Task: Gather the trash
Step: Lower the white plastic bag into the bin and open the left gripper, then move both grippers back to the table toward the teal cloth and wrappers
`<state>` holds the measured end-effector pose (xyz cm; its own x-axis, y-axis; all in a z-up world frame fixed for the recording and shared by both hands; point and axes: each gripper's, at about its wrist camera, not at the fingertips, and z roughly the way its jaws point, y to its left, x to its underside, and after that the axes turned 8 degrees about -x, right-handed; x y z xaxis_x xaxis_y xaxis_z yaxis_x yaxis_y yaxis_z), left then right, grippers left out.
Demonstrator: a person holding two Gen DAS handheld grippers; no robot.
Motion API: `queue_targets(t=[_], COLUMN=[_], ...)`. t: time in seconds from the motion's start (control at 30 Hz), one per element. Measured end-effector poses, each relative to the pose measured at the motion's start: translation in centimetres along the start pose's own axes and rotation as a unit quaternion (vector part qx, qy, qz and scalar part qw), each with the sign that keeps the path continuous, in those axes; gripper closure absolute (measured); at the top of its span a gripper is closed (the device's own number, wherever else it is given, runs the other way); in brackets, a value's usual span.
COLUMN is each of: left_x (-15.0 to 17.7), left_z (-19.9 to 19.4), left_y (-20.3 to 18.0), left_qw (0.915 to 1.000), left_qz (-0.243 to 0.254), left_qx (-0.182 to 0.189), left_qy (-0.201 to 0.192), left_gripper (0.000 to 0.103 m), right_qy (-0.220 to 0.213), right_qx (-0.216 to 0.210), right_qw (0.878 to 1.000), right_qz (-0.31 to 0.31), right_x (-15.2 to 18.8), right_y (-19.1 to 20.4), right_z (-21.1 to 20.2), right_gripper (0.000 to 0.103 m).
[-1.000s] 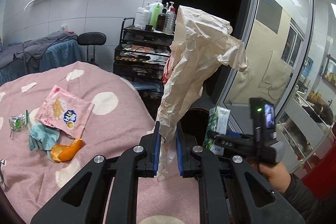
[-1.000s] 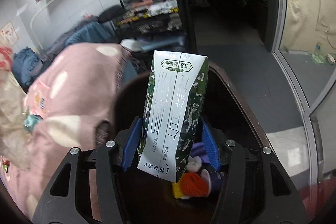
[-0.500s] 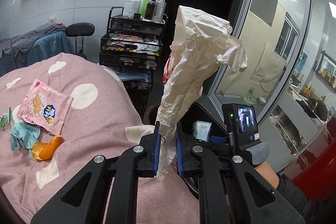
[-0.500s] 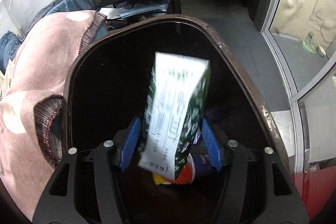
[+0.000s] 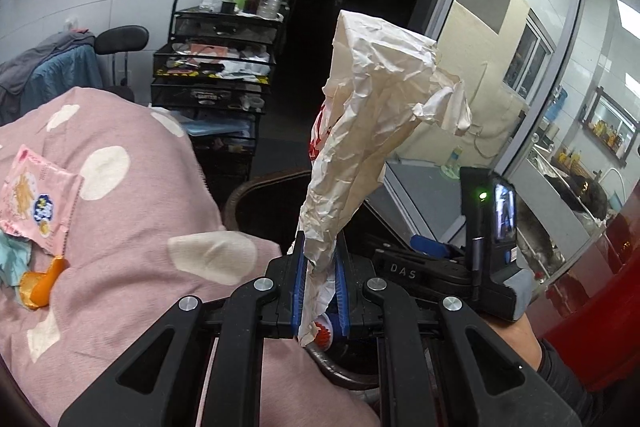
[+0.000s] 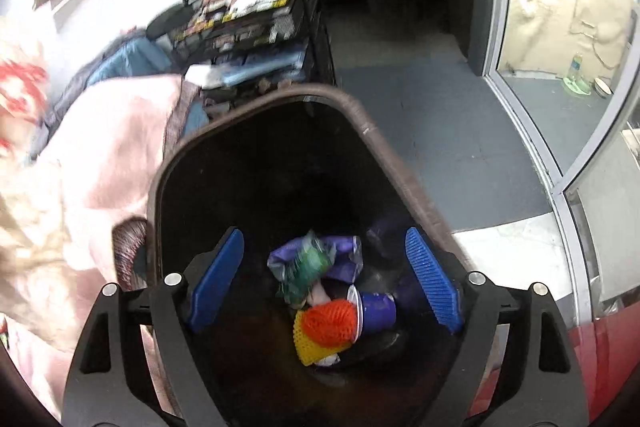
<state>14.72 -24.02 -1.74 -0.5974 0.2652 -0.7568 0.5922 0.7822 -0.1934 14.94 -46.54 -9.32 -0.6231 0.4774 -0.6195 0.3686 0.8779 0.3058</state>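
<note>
your right gripper (image 6: 324, 279) is spread wide and empty over the bin (image 6: 384, 143); green carton (image 6: 306, 269) lies blurred inside on the other trash. your left gripper (image 5: 320, 277) is clamped on the crumpled paper bag (image 5: 376, 99), just beside the bin's rim. move it over the bin mouth before letting go; the bag is tall and could catch the rim. readable: "das" on the right gripper body.

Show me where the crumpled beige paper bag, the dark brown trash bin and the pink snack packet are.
crumpled beige paper bag (image 5: 376, 115), left wrist view, on its wrinkled upper body.
dark brown trash bin (image 6: 384, 147), right wrist view, on its far right rim.
pink snack packet (image 5: 36, 199), left wrist view, on its printed front.
</note>
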Motion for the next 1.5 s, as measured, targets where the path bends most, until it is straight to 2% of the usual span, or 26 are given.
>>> queue_targets(t=[0.1, 0.43, 0.63, 0.73, 0.8, 0.83, 0.87, 0.9, 0.93, 0.97, 1.03, 1.23, 1.37, 1.5], left_x=[-0.1, 0.0, 0.8, 1.3, 1.7, 1.8, 1.8, 1.9, 1.8, 1.7, 1.6, 1.3, 0.8, 0.3], left_z=[1.2, 5.9, 8.4, 9.3, 9.6, 9.7, 9.8, 9.7, 9.5, 9.4, 9.0, 7.2, 4.3, 1.5], left_y=[-0.9, -3.7, -4.3, -4.5, -4.2, -4.1, -3.9, -3.7, -3.5, -3.4, -3.3, -3.5, -4.0, -3.6], left_qw=[0.9998, 0.9953, 0.9899, 0.9883, 0.9872, 0.9868, 0.9867, 0.9872, 0.9882, 0.9891, 0.9906, 0.9947, 0.9991, 0.9995], left_qz=[0.005, 0.009, -0.002, 0.0, -0.009, -0.013, -0.016, -0.021, -0.027, -0.031, -0.031, -0.019, 0.011, 0.028], left_qx=[0.01, 0.039, 0.051, 0.044, 0.043, 0.043, 0.041, 0.037, 0.034, 0.032, 0.034, 0.032, 0.012, -0.012], left_qy=[0.015, 0.089, 0.132, 0.146, 0.153, 0.156, 0.156, 0.154, 0.147, 0.14, 0.129, 0.096, 0.04, -0.008], left_gripper=[0.089, 0.09, 0.09, 0.089, 0.082, 0.068, 0.047, 0.038, 0.025, 0.017, 0.013, 0.009, 0.006, 0.006], right_qy=[-0.024, -0.09, -0.109, -0.109, -0.11, -0.111, -0.112, -0.114, -0.116, -0.119, -0.126, -0.15, -0.166, -0.169], right_qx=[0.001, 0.048, 0.063, 0.062, 0.062, 0.06, 0.059, 0.059, 0.06, 0.062, 0.062, 0.051, 0.038, 0.022], right_qw=[1.0, 0.992, 0.989, 0.989, 0.989, 0.989, 0.989, 0.989, 0.989, 0.989, 0.988, 0.987, 0.985, 0.985], right_qz=[0.017, 0.076, 0.079, 0.081, 0.082, 0.082, 0.079, 0.075, 0.071, 0.067, 0.06, 0.041, 0.032, 0.024], right_x=[-0.3, -2.0, -2.9, -3.1, -3.1, -3.2, -3.0, -3.0, -2.9, -2.9, -2.8, -2.6, -2.3, -2.3], right_y=[-1.0, -4.5, -5.8, -6.2, -6.3, -6.3, -6.1, -6.0, -5.9, -5.7, -5.5, -4.7, -4.2, -3.4], right_z=[-1.3, -4.7, -6.0, -6.2, -6.3, -6.3, -6.4, -6.5, -6.6, -6.6, -6.8, -7.5, -8.2, -8.4], right_gripper=[0.017, 0.017, 0.017, 0.016, 0.016, 0.016, 0.016, 0.015, 0.015, 0.014, 0.014, 0.014, 0.013, 0.013])
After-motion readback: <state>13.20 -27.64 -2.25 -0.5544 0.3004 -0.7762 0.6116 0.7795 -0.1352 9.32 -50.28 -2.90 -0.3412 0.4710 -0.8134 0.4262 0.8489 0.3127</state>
